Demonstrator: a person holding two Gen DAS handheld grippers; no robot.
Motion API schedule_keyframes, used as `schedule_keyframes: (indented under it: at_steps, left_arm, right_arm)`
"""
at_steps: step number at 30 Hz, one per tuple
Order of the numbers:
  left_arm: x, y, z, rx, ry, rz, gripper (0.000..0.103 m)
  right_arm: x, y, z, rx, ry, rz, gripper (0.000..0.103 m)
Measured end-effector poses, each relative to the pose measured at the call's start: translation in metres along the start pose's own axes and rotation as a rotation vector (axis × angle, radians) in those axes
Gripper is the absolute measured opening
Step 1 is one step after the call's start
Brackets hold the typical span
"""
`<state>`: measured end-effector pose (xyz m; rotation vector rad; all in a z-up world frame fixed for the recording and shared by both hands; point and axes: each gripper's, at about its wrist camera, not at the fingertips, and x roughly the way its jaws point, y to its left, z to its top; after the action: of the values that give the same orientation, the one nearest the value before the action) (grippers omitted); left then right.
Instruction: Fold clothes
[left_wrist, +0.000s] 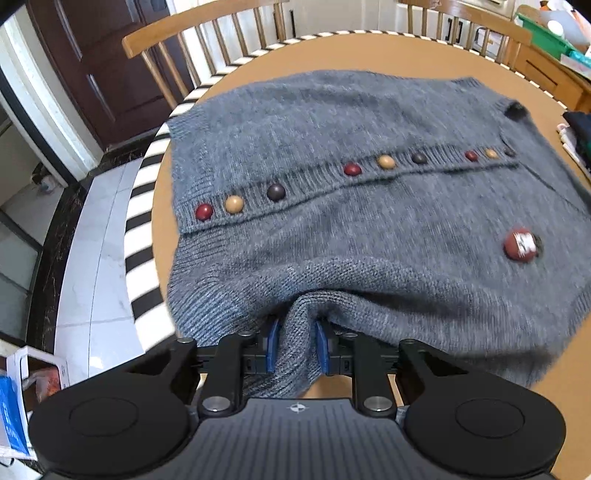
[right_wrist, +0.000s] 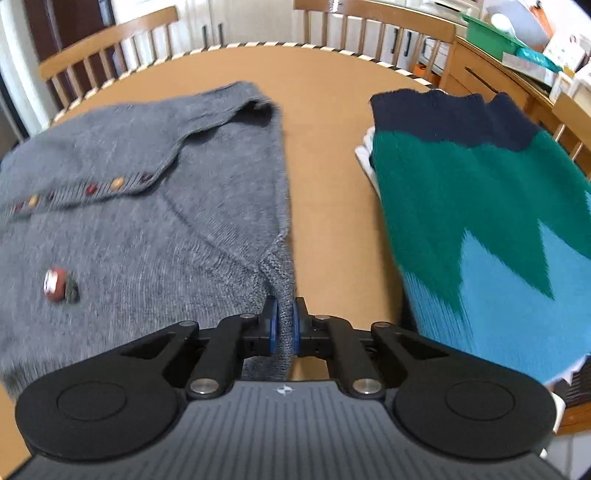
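Two claws clamp one grey cardigan on the table.
Left claw and right claw each pinch knit; only the right view shows one green-blue sweater.

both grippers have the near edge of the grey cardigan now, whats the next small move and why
Probably lift both hands together and carry the near edge toward the button row. The left gripper is shut on a bunched fold of the grey cardigan, the right gripper pinches its near corner, and the rest lies flat on the table, button row facing up, unfolded.
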<state>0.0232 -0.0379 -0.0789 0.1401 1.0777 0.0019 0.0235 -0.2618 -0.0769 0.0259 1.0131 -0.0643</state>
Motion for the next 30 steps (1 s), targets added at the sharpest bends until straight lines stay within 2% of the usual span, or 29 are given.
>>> schedule_keyframes:
  at_steps: [4,5,6,7,10,12,14,15,17,18,22,25,28,30]
  left_arm:
    - [0.003,0.0,0.004,0.016,0.008,-0.006,0.023]
    - [0.002,0.002,0.002,0.025,0.014,-0.01,0.025]
    - [0.0,0.005,-0.002,0.032,0.027,-0.015,0.025]
    - [-0.003,0.009,-0.006,0.037,0.047,-0.022,0.025]
    - [-0.017,0.024,-0.019,0.048,0.113,-0.067,0.026]
    - [-0.033,0.036,-0.021,0.056,0.133,-0.096,0.026]
    - [-0.049,0.048,-0.014,0.048,0.11,-0.121,0.027]
    - [-0.056,0.055,-0.006,0.035,0.079,-0.129,0.028]
    - [-0.063,0.065,0.015,0.003,0.015,-0.139,0.043]
    - [-0.062,0.07,0.028,-0.01,-0.017,-0.137,0.044]
    - [-0.022,0.076,0.086,0.012,-0.162,-0.072,0.055]
    - [0.03,0.083,0.124,-0.025,-0.163,-0.01,0.05]
    - [0.065,0.092,0.15,-0.068,-0.22,0.071,0.048]
    - [0.09,0.099,0.167,-0.091,-0.203,0.104,0.048]
  right_arm:
    - [-0.008,0.011,-0.004,-0.074,0.017,-0.016,0.011]
    - [-0.01,0.012,-0.002,-0.08,0.02,-0.013,0.014]
    - [-0.012,0.01,0.003,-0.067,0.027,-0.004,0.022]
    - [-0.015,0.008,0.009,-0.05,0.029,0.006,0.024]
    - [-0.028,0.002,0.035,-0.033,-0.045,0.022,0.025]
    - [-0.033,-0.001,0.055,-0.048,-0.104,0.036,0.034]
    - [-0.034,-0.001,0.075,-0.077,-0.158,0.039,0.042]
    - [-0.03,-0.001,0.085,-0.094,-0.175,0.034,0.042]
    - [-0.018,0.001,0.105,-0.119,-0.205,0.036,0.042]
    - [-0.011,0.004,0.114,-0.121,-0.208,0.034,0.042]
    - [0.019,0.002,0.14,-0.094,-0.213,0.054,0.042]
    - [0.051,-0.003,0.161,-0.012,-0.185,0.059,0.042]
    - [0.074,-0.012,0.175,0.075,-0.17,0.053,0.042]
    - [0.088,-0.016,0.183,0.122,-0.157,0.048,0.042]
